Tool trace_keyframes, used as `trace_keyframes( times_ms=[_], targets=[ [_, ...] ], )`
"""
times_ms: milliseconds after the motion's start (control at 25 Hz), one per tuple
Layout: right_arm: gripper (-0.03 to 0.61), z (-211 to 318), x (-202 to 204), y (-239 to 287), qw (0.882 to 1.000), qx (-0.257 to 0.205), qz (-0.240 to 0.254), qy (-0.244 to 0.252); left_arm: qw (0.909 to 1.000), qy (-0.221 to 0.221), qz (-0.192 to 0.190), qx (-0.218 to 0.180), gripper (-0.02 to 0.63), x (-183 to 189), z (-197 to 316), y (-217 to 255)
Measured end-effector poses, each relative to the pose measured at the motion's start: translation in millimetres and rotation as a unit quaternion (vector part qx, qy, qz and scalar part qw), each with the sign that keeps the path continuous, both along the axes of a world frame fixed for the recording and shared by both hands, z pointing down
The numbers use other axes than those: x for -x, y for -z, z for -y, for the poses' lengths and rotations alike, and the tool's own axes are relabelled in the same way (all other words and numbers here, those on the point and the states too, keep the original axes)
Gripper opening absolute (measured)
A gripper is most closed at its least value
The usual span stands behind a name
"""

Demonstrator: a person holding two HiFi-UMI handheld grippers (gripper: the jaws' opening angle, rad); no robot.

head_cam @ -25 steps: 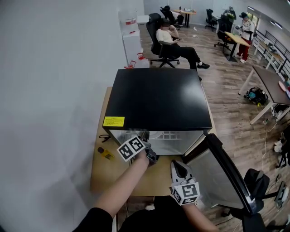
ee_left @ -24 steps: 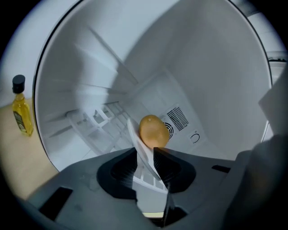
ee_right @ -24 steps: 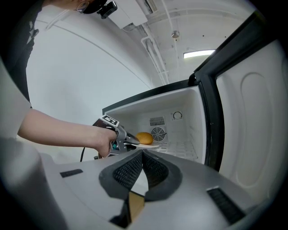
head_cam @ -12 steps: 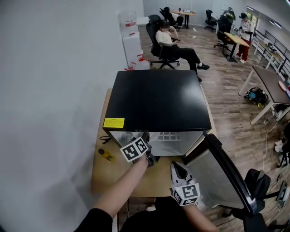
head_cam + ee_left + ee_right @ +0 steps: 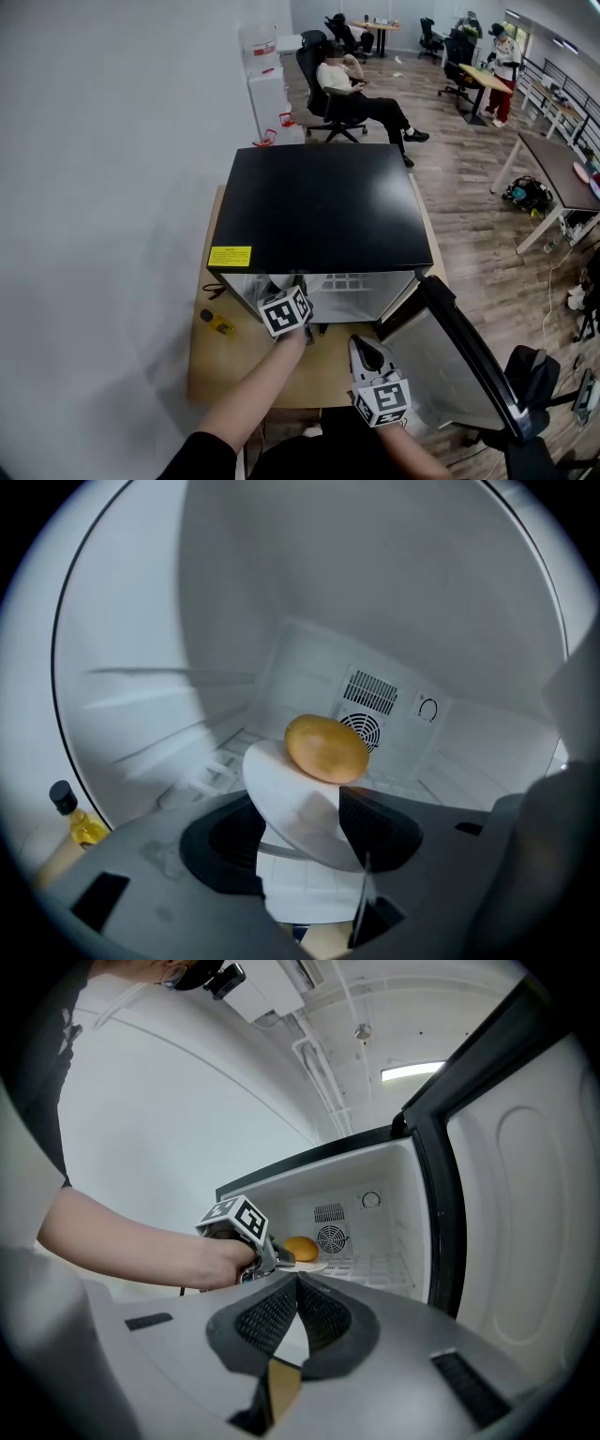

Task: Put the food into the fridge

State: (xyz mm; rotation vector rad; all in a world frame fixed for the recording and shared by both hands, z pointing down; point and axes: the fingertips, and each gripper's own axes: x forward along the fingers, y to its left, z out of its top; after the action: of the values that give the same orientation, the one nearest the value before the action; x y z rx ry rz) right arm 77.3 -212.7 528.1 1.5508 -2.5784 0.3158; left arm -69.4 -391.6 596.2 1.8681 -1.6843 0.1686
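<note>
An oval orange-yellow piece of food (image 5: 325,748) lies on a white plate (image 5: 281,799) on the wire shelf inside the open fridge (image 5: 319,202). My left gripper (image 5: 300,827) reaches into the fridge with the plate's near edge between its jaws. The jaws are opening and the pads stand off the plate. In the right gripper view the left gripper (image 5: 286,1258) sits just in front of the food (image 5: 300,1247). My right gripper (image 5: 361,345) hovers before the fridge, shut and empty.
The fridge door (image 5: 469,366) stands open at the right, close to my right gripper. A small bottle with yellow liquid (image 5: 217,322) stands on the wooden table (image 5: 211,366) left of the fridge. The white wall is at the left; people sit at desks far behind.
My left gripper has shifted a little to the right at the fridge's opening. The right gripper has stayed in place.
</note>
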Motion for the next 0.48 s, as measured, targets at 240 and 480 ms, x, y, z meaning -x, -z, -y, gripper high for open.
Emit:
trace_keyframes(
  times_ms=[240,480],
  targets=[
    [0.058,-0.3,-2.6,-3.0,1.0,0.003,0.0,0.0,0.9992,0.01,0.037,0.007,0.242,3.0,-0.9,-3.5],
    [0.058,0.9,0.2,-4.0,1.0,0.004,0.003,0.005,0.9975,0.018,0.068,0.01,0.259,8.3,0.1,-0.4]
  ],
)
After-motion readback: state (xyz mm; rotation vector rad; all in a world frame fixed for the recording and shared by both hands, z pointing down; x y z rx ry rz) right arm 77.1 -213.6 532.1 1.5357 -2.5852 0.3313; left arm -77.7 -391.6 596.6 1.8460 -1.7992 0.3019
